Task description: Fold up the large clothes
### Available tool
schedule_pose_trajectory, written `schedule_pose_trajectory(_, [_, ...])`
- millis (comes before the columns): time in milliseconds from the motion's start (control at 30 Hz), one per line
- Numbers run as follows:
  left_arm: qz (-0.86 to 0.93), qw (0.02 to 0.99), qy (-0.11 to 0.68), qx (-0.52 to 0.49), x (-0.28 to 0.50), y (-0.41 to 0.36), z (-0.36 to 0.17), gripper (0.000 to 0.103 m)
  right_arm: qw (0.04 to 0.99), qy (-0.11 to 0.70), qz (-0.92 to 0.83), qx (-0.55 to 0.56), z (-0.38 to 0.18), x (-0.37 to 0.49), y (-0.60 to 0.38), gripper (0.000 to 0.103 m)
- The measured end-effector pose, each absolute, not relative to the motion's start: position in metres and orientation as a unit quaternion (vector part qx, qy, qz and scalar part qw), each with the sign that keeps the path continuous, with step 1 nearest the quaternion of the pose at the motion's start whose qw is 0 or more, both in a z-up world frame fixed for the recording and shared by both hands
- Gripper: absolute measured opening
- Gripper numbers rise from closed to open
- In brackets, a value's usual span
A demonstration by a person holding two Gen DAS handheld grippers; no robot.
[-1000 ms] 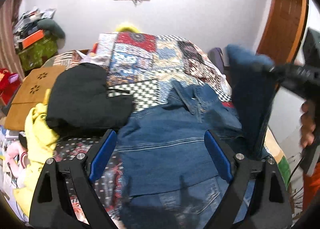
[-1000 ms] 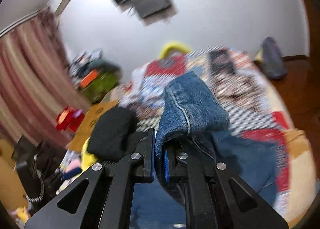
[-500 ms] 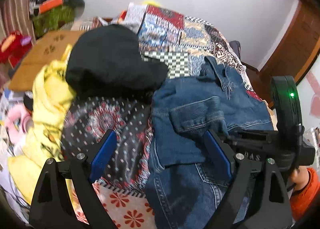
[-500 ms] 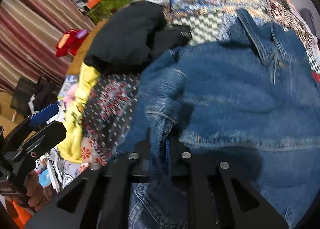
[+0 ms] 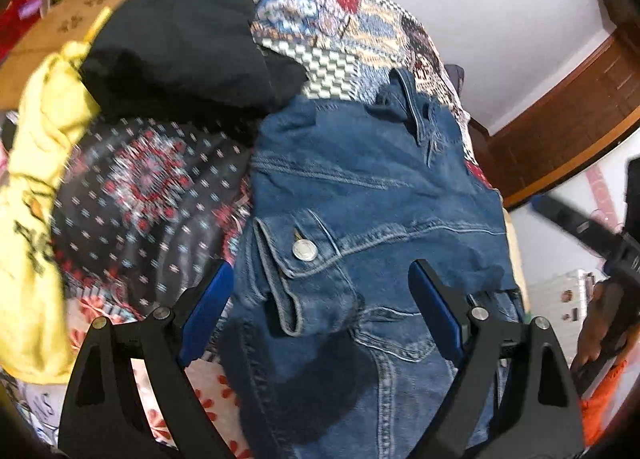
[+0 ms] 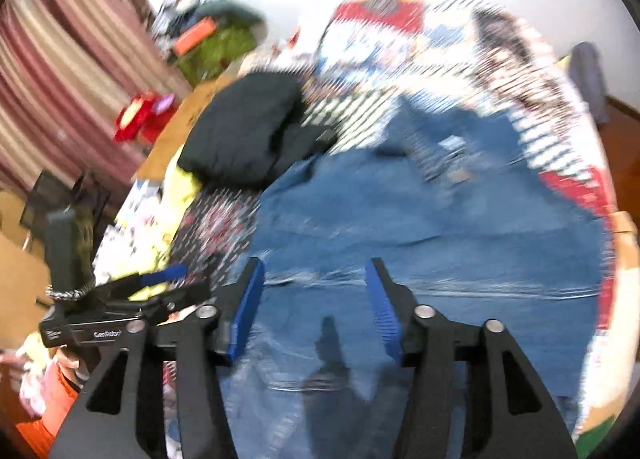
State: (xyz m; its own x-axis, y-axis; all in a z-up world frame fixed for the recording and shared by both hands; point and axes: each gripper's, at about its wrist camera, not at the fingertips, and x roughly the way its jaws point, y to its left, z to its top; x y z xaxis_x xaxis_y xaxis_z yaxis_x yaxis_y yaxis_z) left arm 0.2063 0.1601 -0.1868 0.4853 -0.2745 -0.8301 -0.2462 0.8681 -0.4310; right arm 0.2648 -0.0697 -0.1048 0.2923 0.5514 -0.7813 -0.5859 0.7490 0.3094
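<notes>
A blue denim jacket (image 5: 372, 179) lies spread on the patterned bedspread (image 5: 344, 19), its collar at the far end. One sleeve is folded across the body, its buttoned cuff (image 5: 304, 255) on top. My left gripper (image 5: 320, 303) hangs open just above that cuff, its blue pads wide on either side. My right gripper (image 6: 314, 305) is over the jacket (image 6: 420, 227) in a blurred view. Its jaws are opening, with nothing pressed between the pads. The left gripper (image 6: 132, 299) shows at the lower left of the right wrist view.
A black garment (image 5: 176, 47) is heaped left of the jacket, a yellow one (image 5: 36, 187) hangs over the bed's left edge, and a dark red-dotted cloth (image 5: 148, 187) lies between. A cardboard box (image 5: 52, 27), striped curtain (image 6: 68, 67) and wooden door (image 5: 568, 119) border the bed.
The right gripper carried the denim sleeve over, laid it across the jacket and let go, its jaws parting. Both grippers sank toward the bed and the left tilted downward.
</notes>
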Motion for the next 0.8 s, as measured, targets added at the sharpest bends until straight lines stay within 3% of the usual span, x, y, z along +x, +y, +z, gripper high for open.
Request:
schedule_pose_trajectory(267, [-0.004, 0.785, 0.552, -0.281, 0.216, 0.159, -0.226, 0.086, 0.872, 0.432, 0.226, -0.026, -0.09, 0.282, -0.172, 0.056])
schedule_pose_trajectory(467, [0.002, 0.787, 0.561, -0.259, 0.221, 0.151, -0.238, 0.062, 0.866, 0.477, 0.152, -0.018, -0.134, 0.291, -0.224, 0.056])
schedule_pose_trajectory(500, [-0.002, 0.793, 0.558, -0.245, 0.222, 0.146, -0.235, 0.052, 0.863, 0.484, 0.146, -0.015, -0.138, 0.291, -0.23, 0.056])
schedule_pose_trajectory(567, [0.005, 0.818, 0.545, -0.185, 0.22, 0.132, -0.222, 0.045, 0.853, 0.505, 0.131, -0.001, -0.161, 0.292, -0.242, 0.056])
schedule_pose_trajectory(633, [0.022, 0.842, 0.528, -0.106, 0.218, 0.114, -0.209, 0.018, 0.844, 0.522, 0.12, 0.018, -0.175, 0.293, -0.255, 0.056])
schedule_pose_trajectory(700, [0.03, 0.858, 0.511, -0.048, 0.217, 0.1, -0.197, 0.013, 0.837, 0.534, 0.114, 0.035, -0.187, 0.294, -0.267, 0.056])
schedule_pose_trajectory(800, [0.027, 0.869, 0.493, -0.04, 0.22, 0.096, -0.18, 0.01, 0.825, 0.553, 0.113, 0.045, -0.199, 0.298, -0.276, 0.056])
